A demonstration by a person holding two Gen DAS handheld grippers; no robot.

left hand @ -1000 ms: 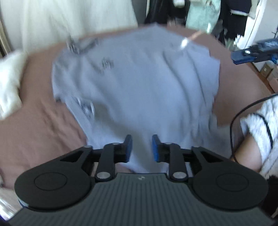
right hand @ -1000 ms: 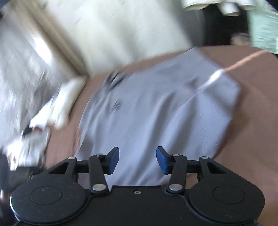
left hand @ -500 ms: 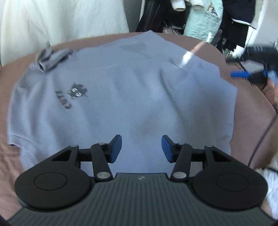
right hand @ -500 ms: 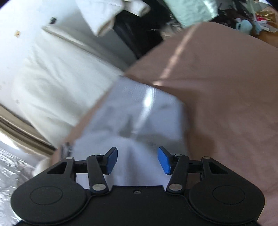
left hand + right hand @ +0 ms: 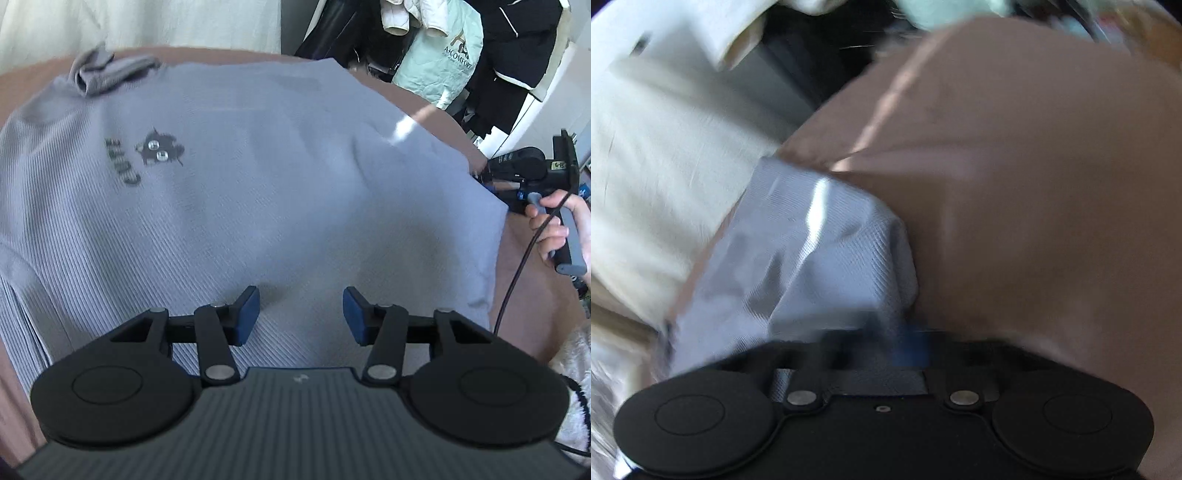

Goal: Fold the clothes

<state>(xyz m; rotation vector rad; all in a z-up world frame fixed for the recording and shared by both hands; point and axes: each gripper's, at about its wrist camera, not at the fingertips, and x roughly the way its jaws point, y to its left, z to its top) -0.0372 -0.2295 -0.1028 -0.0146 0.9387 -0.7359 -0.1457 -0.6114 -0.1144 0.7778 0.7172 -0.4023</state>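
Note:
A light blue ribbed T-shirt (image 5: 258, 192) with a small dark print lies spread flat on a brown bed (image 5: 524, 295). My left gripper (image 5: 301, 317) is open and empty, hovering over the shirt's near edge. My right gripper (image 5: 532, 177) shows in the left wrist view at the shirt's far right edge. In the right wrist view the right gripper (image 5: 882, 343) is low at a corner of the shirt (image 5: 820, 258); its fingers are blurred and partly hidden by cloth, so I cannot tell how the jaws stand.
A white curtain (image 5: 147, 22) hangs behind the bed. Clothes on a rack (image 5: 443, 55) hang at the back right. A black cable (image 5: 517, 273) runs from the right gripper across the bed's right side.
My left gripper has opened wider and moved closer over the shirt. My right gripper has dropped to the shirt's corner, and its fingers are now blurred among the cloth.

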